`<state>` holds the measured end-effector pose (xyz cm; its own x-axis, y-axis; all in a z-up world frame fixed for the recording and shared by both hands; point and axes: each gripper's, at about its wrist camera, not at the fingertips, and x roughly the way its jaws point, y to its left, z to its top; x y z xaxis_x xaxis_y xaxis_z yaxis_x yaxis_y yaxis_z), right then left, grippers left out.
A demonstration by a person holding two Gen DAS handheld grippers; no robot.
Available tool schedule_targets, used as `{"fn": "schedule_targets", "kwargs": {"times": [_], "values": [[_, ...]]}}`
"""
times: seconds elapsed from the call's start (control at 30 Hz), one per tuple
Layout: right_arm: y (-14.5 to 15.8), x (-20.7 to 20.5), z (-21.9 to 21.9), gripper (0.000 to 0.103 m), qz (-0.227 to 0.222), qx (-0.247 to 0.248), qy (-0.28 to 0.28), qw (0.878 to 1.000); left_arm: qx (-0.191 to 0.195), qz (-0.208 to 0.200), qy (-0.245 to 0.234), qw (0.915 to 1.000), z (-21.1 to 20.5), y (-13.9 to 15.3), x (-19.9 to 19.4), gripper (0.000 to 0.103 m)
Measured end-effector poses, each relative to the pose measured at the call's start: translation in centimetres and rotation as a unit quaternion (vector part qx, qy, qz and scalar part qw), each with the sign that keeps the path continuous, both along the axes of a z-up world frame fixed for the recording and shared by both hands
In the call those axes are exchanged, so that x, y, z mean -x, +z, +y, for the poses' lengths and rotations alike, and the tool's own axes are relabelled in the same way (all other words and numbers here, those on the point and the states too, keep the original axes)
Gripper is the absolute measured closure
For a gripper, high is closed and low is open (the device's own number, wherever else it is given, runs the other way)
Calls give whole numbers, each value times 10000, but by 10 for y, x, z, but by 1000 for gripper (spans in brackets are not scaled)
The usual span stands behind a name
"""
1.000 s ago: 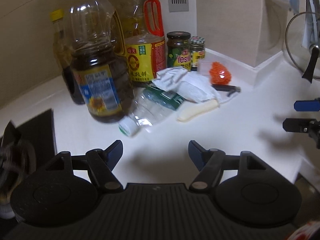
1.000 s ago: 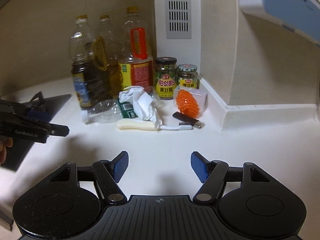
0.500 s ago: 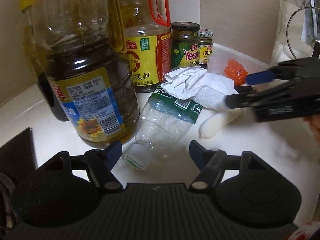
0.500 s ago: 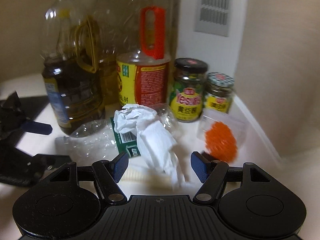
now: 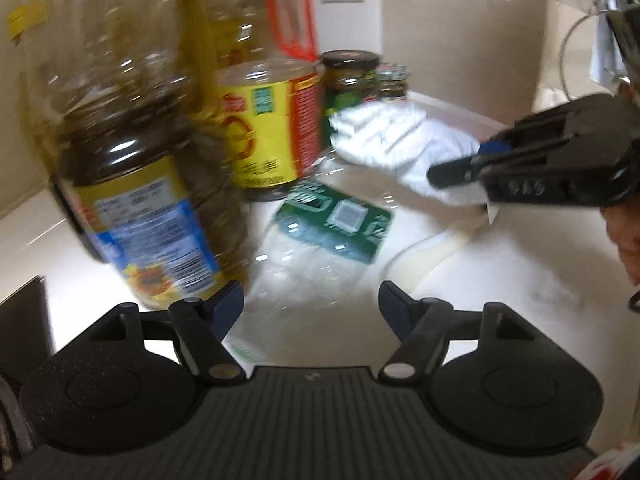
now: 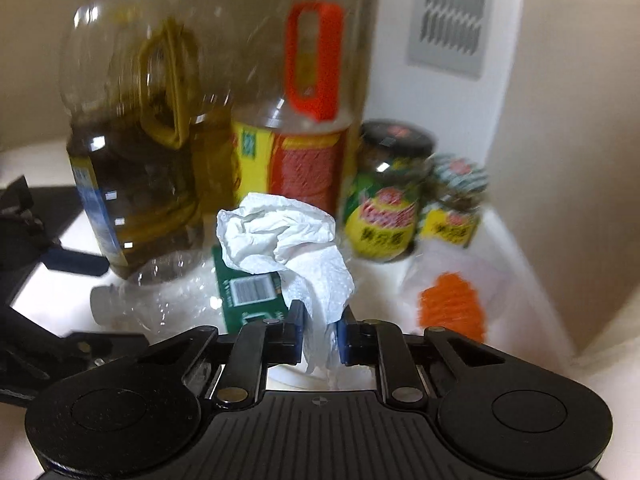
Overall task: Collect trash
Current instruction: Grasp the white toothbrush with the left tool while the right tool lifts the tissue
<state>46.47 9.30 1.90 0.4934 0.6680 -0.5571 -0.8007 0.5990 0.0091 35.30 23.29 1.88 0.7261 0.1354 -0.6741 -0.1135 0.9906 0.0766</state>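
The step in hand is the pick-up of the first piece of trash: the right gripper (image 6: 321, 334) has just been closing, and its fingers (image 6: 295, 330) now pinch the lower tail of the crumpled paper towel (image 6: 286, 236), which stands between them. The bulk of the towel rises above the fingers and leans over the green label of the empty plastic bottle (image 6: 172, 292).

That bottle is the landmark here. It lies on its side on the white surface (image 5: 500, 280), with its cap end toward the left gripper (image 5: 311, 306). Behind it stand the large oil bottle (image 5: 132, 184) and the soy sauce bottle (image 6: 308, 160), and beyond its label end the two jars (image 6: 386, 216). Further off on that same side lies a clear bag with orange contents (image 6: 450, 300). A pale stick-like item (image 5: 436, 248) lies just beside the bottle, on the side toward the right gripper.

The left gripper has its fingers wide and empty. The bottle's clear body lies just ahead of them and partly between their tips, but nothing presses on it.

Judged from this, the next move calls for lifting the towel clear without dragging the bottle or knocking the jars. The left fingers would need to advance a little and close across the bottle's soft body, keeping off the oil bottle close beside the left finger.
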Motion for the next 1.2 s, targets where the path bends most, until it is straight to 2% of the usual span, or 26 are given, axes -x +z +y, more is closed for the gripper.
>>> {"fn": "schedule_targets", "kwargs": {"times": [0.17, 0.27, 0.4, 0.5, 0.6, 0.7, 0.73, 0.77, 0.83, 0.93, 1.03, 1.2], "values": [[13, 5, -46, 87, -24, -78, -466, 9989, 81, -39, -644, 9979, -27, -1, -20, 32], [10, 6, -77, 87, 68, -43, -897, 9959, -10, -61, -1007, 9949, -45, -1, -36, 32], [-3, 8, -115, 87, 287, 34, -1442, 9891, -67, 102, -1470, 9891, -64, -10, -66, 32], [-10, 13, -138, 87, 398, 74, -1673, 9851, -234, 291, -1768, 9835, -75, -19, -85, 36], [-18, 18, -155, 87, 513, 79, -1853, 9813, -470, 566, -2000, 9770, -85, -28, -94, 48], [-23, 22, -165, 87, 613, 35, -1973, 9784, -405, 698, -2073, 9750, -85, -28, -98, 64], [-24, 23, -167, 87, 639, 17, -1986, 9780, -418, 744, -2047, 9751, -85, -28, -99, 76], [-25, 25, -170, 87, 661, -1, -1986, 9778, -430, 784, -2039, 9749, -85, -27, -97, 79], [-25, 28, -173, 87, 696, -45, -1961, 9781, -324, 889, -2013, 9749, -86, -25, -91, 81], [-25, 30, -171, 87, 735, -100, -1871, 9795, 60, 1024, -1946, 9755, -89, -22, -77, 83], [-26, 32, -168, 87, 759, -172, -1773, 9811, 307, 1097, -2006, 9730, -97, -22, -63, 83], [-27, 39, -172, 87, 816, -268, -1753, 9808, 176, 1041, -2137, 9712, -112, -27, -51, 82]]}}
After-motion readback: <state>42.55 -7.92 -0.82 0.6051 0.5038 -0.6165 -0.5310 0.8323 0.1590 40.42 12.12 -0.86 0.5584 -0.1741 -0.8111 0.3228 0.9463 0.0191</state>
